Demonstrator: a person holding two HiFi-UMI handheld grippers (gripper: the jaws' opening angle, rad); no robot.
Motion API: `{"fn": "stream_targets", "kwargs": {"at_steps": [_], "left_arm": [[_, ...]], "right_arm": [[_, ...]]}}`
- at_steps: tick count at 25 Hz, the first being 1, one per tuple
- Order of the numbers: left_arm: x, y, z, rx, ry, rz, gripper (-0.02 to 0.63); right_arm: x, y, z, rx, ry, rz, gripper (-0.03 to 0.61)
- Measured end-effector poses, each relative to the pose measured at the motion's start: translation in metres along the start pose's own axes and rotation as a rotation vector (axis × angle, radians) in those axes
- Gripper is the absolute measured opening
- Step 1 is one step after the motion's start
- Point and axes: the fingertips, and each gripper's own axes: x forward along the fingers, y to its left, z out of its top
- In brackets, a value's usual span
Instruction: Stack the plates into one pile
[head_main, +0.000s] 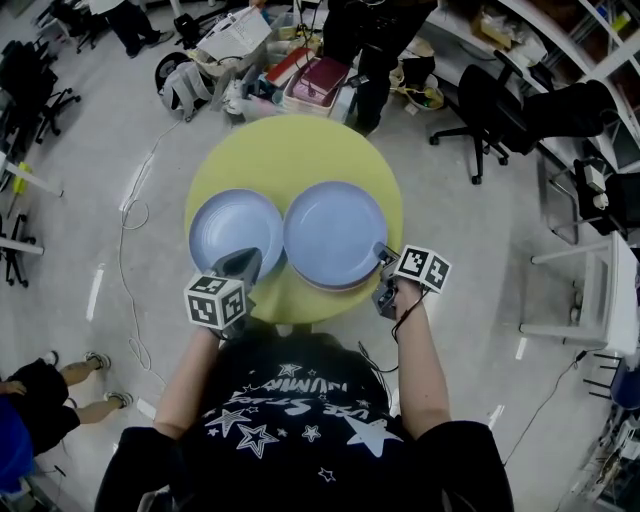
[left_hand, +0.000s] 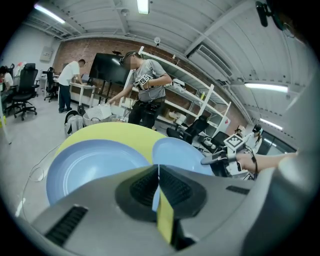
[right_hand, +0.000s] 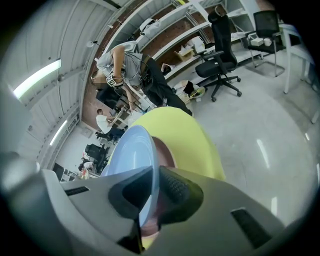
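Note:
Two light blue plates lie side by side on the round yellow table (head_main: 290, 150). The left plate (head_main: 235, 225) (left_hand: 95, 165) rests flat on the table. My left gripper (head_main: 243, 265) (left_hand: 158, 172) hovers over its near rim, shut with nothing between the pads. The right plate (head_main: 335, 230) (right_hand: 132, 150) lies on top of a pinkish plate (head_main: 330, 287) (right_hand: 162, 150), of which only an edge shows. My right gripper (head_main: 382, 256) (right_hand: 152, 182) is at this plate's near right rim, and the thin rim runs between the pads, which sit against it on both sides.
A person in dark clothes (head_main: 375, 40) stands at the table's far side beside bins of clutter (head_main: 315, 80). A black office chair (head_main: 490, 110) and white desk (head_main: 600, 290) are to the right. A cable (head_main: 135, 200) trails on the floor at left, near someone's legs (head_main: 50, 385).

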Motion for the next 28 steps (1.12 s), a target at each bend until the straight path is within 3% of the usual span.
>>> {"fn": "stream_targets", "kwargs": {"at_steps": [10,17,21,28], "left_arm": [[-0.013,-0.006,-0.011,-0.004,-0.002,0.025,0.020],[-0.030,0.000,-0.023,-0.019,-0.009,0.058,0.020],[-0.038,0.006,-0.025,-0.017,0.008,0.072,0.020],[-0.039,0.017,-0.025,-0.001,0.034,0.052,0.020]], "right_arm": [[-0.008,-0.013,-0.009,-0.040,0.006,-0.063,0.041],[-0.007,-0.012,-0.020,-0.178,0.068,-0.098,0.048],[-0.009,-0.003,-0.021,-0.226,0.079,-0.100,0.092],[-0.018,-0.009,-0.013,-0.217,0.002,-0.148,0.121]]}}
